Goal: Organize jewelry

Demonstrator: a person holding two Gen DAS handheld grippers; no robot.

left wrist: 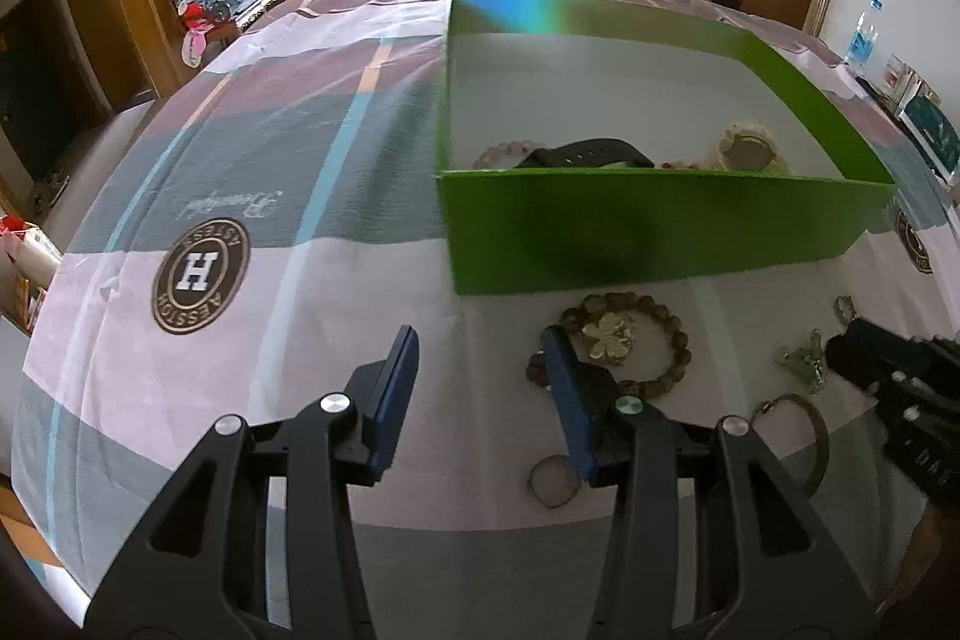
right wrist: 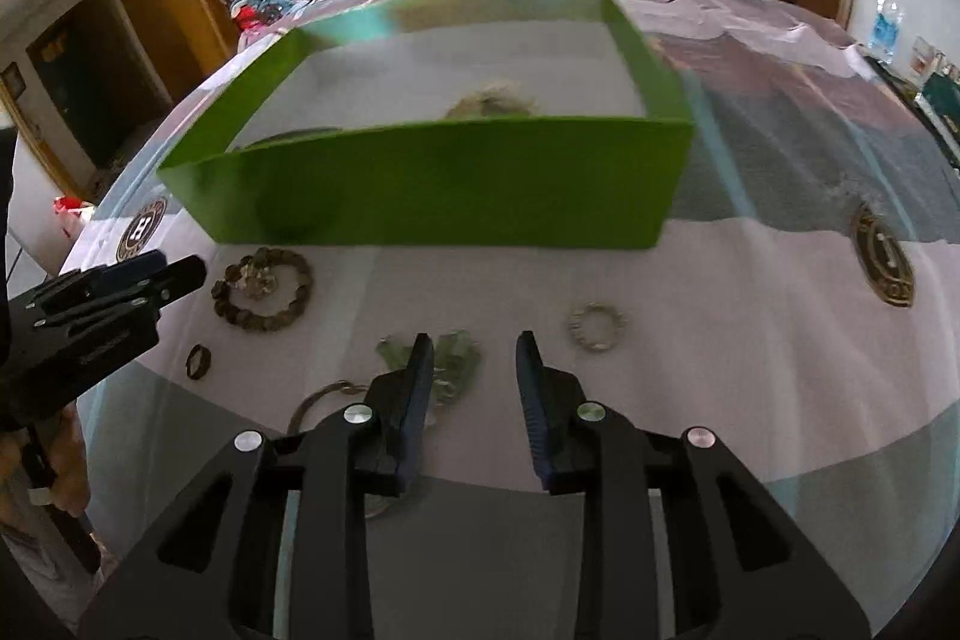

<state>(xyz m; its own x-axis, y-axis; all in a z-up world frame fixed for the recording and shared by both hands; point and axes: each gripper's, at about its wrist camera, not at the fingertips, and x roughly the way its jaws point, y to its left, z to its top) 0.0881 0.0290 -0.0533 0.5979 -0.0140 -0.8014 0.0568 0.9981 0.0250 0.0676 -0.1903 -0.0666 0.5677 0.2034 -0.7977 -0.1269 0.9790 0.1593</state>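
**Green cardboard box [left wrist: 648, 232], loose jewelry in front**

Brown wooden bead bracelet [left wrist: 636, 340] at lower centre, just short of the box. Left gripper [left wrist: 486, 358] fingers apart, empty; right gripper [right wrist: 474, 364] likewise, over the pale green pendant [right wrist: 456, 358]. Risk: snagging beads, dragging the tablecloth [left wrist: 240, 148].

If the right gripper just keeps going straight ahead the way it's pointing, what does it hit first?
Probably the tablecloth first, since the open right gripper angles down at bare cloth between the green pendant and the small silver ring. Beyond that stands the green box. Depth is hard to judge.
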